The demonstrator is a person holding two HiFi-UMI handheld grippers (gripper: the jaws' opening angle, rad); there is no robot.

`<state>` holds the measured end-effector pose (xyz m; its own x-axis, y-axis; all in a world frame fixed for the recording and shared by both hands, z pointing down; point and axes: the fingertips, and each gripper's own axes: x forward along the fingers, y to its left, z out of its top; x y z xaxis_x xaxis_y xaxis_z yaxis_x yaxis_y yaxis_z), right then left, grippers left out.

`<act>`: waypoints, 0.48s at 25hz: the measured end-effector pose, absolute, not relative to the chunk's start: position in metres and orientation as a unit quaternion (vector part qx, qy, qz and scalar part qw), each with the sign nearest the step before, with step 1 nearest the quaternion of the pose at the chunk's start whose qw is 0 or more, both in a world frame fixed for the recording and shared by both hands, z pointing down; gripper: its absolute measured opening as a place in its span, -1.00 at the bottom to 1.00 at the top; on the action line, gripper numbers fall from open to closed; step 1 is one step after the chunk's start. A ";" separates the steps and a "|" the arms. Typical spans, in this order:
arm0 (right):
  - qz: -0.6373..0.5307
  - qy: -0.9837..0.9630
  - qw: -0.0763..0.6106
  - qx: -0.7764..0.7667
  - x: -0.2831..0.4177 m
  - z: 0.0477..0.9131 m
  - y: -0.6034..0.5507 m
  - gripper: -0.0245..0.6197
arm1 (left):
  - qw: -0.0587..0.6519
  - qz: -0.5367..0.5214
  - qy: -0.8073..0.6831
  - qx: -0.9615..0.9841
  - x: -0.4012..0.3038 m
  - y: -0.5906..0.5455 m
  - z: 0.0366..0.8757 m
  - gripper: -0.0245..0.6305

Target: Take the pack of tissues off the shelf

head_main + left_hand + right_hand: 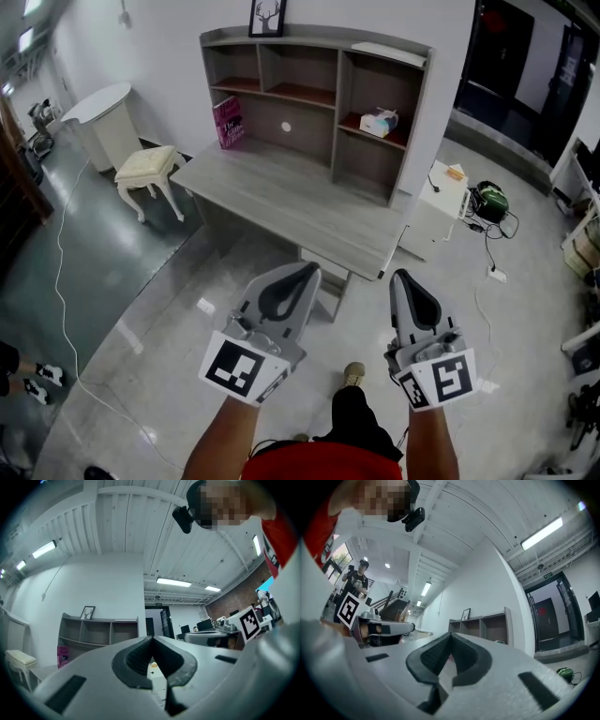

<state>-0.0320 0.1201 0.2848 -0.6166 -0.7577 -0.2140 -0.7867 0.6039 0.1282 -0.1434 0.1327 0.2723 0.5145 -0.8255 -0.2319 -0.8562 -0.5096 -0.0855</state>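
While held out low over the pale floor, left gripper: clenched, jaws pressed tip to tip with nothing between them; it points toward the desk.
Right gripper: clenched as well, pads meeting and empty; it sits level with the left one, the two well apart.
Marker cubes: one on the back of each gripper, just ahead of the person's bare forearms.
Shoe: a pale toe shows on the floor between the two arms.
Desk: grey wood, beyond the grippers, neither touching it.
White cabinet: low, just beside the desk's right end, a small orange thing on its top.
Green object: on the floor right of the cabinet among cables, possibly a headset; too small to be sure.
Stool: cream, cushioned, standing off the desk's left end.
Pink book: upright at the desk's back left, leaning on the shelf unit.
Shelf unit: sits on the back of the desk, open compartments in three columns.
Pack of tissues: on the middle board of the right-hand column, far from both grippers.
Framed picture: on top of the unit, against the white wall.
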 end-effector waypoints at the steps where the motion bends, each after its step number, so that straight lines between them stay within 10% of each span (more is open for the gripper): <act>1: 0.107 0.892 0.068 -0.433 -0.030 0.286 0.106 -0.91 | 0.096 0.080 0.488 -0.864 -0.142 0.119 0.272 -0.90; 12: 0.120 0.897 0.063 -0.421 0.018 0.279 -0.084 -0.91 | 0.097 0.070 0.500 -0.858 -0.094 -0.076 0.270 -0.90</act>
<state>0.0180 -0.0839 0.2787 -0.6370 -0.7406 -0.2139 -0.7708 0.6158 0.1630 -0.0943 -0.0762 0.2698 0.4899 -0.8446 -0.2159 -0.8715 -0.4809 -0.0960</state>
